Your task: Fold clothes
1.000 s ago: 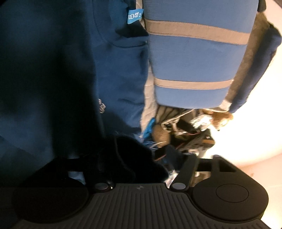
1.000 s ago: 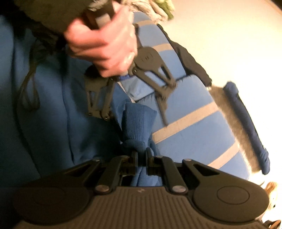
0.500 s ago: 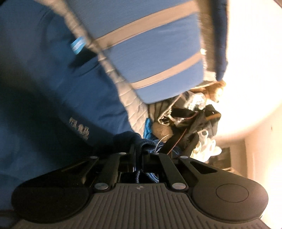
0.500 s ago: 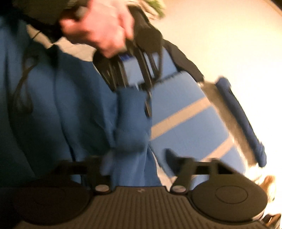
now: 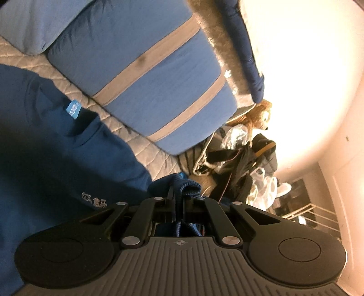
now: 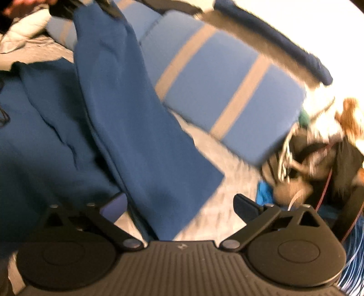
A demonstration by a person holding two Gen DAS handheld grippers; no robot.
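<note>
A dark blue sweatshirt (image 5: 68, 164) lies on the quilted bed cover (image 5: 145, 148), with a light blue neck label (image 5: 74, 109) and small white embroidery. My left gripper (image 5: 178, 198) is shut on its ribbed cuff (image 5: 188, 187), held up off the bed. In the right wrist view the sleeve (image 6: 136, 127) hangs stretched from the top left down between the fingers of my right gripper (image 6: 179, 202). Its jaws are opening wide, and the pads do not press on the cloth.
A blue pillow with grey stripes (image 5: 147, 79) lies on the bed just beyond the sweatshirt. A heap of bags, cables and a teddy bear (image 5: 261, 113) sits past the pillow's end. A hand (image 6: 13, 6) shows at the top left of the right wrist view.
My right gripper let go of the cuff, opened wide and swung aside. My left gripper closed on the cuff and lifted it, rolling as it rose.
</note>
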